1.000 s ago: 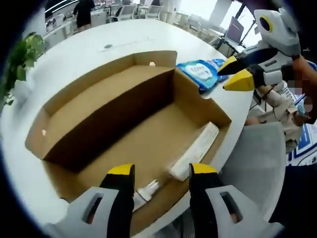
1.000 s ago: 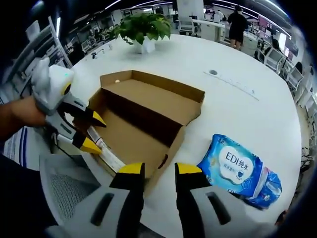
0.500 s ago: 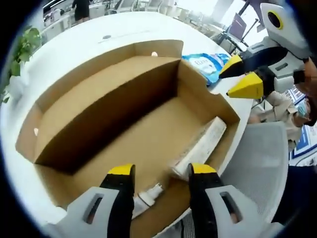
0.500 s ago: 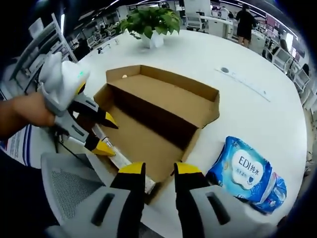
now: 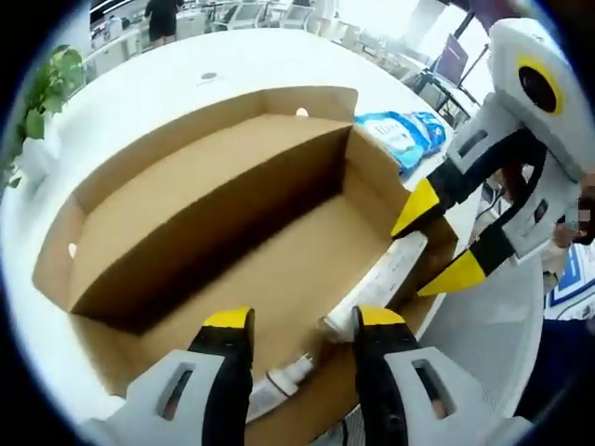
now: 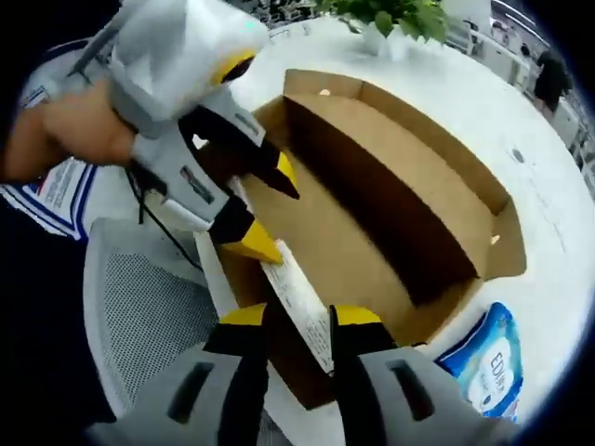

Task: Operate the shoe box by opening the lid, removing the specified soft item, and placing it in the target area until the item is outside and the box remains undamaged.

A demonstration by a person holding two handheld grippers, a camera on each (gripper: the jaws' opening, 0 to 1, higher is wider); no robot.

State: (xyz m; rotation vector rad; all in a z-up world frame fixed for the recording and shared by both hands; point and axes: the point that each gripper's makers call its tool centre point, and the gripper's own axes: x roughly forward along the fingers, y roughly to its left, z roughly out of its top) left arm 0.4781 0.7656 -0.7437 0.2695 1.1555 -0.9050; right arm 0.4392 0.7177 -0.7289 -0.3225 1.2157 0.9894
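The brown shoe box [image 5: 232, 186] stands open on the white table, its lid folded back. A long white tube [image 5: 374, 282] lies inside along the near wall. My left gripper [image 5: 303, 322] hangs open over the tube's cap end. My right gripper [image 5: 435, 242] comes in from the right, open, its yellow tips over the tube's other end. In the right gripper view the tube [image 6: 296, 293] runs between the open jaws of my right gripper [image 6: 299, 318], and the left gripper [image 6: 265, 209], held by a hand, stands open over the box [image 6: 400, 186]. A blue wet-wipes pack [image 5: 402, 136] lies on the table beside the box.
The wipes pack [image 6: 488, 372] lies just past the box's corner. A grey mesh chair [image 6: 139, 316] stands close against the table's edge. A potted plant [image 5: 42, 98] is on the far side of the white table [image 5: 186, 93]. Desks and a standing person are behind.
My right gripper has swung from beside the wipes pack down to the box's near corner, over the tube. The left gripper has stayed over the tube's cap end.
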